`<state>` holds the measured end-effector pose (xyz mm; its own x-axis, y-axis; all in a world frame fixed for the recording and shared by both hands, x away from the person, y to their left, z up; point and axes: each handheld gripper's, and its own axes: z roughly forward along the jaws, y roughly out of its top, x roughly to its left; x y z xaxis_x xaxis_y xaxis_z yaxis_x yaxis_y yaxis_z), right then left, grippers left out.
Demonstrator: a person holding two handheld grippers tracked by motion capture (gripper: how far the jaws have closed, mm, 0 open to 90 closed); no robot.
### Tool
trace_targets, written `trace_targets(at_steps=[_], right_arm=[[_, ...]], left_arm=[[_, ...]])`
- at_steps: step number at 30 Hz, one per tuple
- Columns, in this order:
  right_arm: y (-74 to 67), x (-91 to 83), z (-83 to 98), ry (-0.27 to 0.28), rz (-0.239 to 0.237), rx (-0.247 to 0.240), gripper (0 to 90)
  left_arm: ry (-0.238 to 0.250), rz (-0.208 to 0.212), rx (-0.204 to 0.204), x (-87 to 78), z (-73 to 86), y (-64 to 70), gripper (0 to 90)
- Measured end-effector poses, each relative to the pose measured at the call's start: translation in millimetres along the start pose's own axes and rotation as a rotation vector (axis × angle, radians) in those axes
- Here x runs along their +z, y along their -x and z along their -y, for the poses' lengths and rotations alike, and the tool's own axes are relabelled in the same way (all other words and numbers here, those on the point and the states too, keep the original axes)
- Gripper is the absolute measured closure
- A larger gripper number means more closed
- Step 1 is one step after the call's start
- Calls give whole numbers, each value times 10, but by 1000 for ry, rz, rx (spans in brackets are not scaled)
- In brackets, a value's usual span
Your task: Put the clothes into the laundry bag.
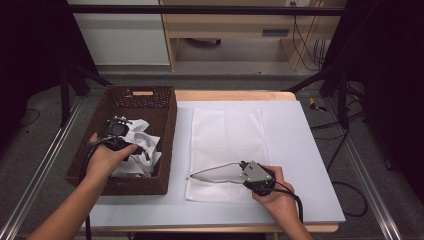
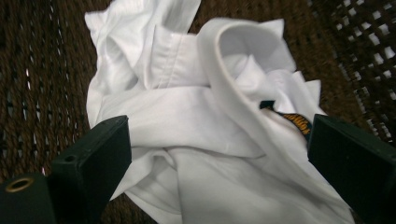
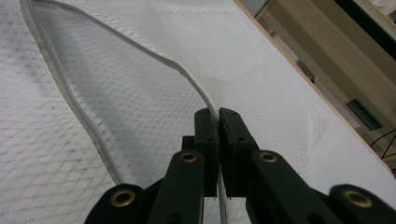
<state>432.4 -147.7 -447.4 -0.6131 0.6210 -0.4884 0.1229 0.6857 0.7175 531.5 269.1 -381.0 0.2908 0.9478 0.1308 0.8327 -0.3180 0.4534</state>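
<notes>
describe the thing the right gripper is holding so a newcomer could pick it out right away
On the pale table top, right of the brown wicker basket, lies a flat white mesh bag. The right gripper pinches its upper layer's edge, lifting the mouth open. Unlike the crumpled white shirt in the basket, it is netted and hemmed.

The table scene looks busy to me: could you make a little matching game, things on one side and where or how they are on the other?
Things:
1. white shirt
2. mesh bag
3. left hand-held gripper
4. right hand-held gripper

States:
A. shut on the raised edge of an opening
B. crumpled in the brown basket
C. jaws wide apart over cloth
D. lying flat on the table

Pairs: 1-B, 2-D, 3-C, 4-A
</notes>
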Motion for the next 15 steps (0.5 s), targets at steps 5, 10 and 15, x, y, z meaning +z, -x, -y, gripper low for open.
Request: trace_targets(at_steps=[5, 10, 15], right_arm=[[18, 3, 3, 2, -4, -1, 861], [21, -14, 9, 3, -6, 0, 856], [33, -23, 24, 3, -8, 3, 854]], left_arm=[[-33, 23, -1, 89, -43, -23, 92], [-59, 28, -2, 204, -72, -29, 73], [-82, 17, -4, 325, -59, -67, 63]])
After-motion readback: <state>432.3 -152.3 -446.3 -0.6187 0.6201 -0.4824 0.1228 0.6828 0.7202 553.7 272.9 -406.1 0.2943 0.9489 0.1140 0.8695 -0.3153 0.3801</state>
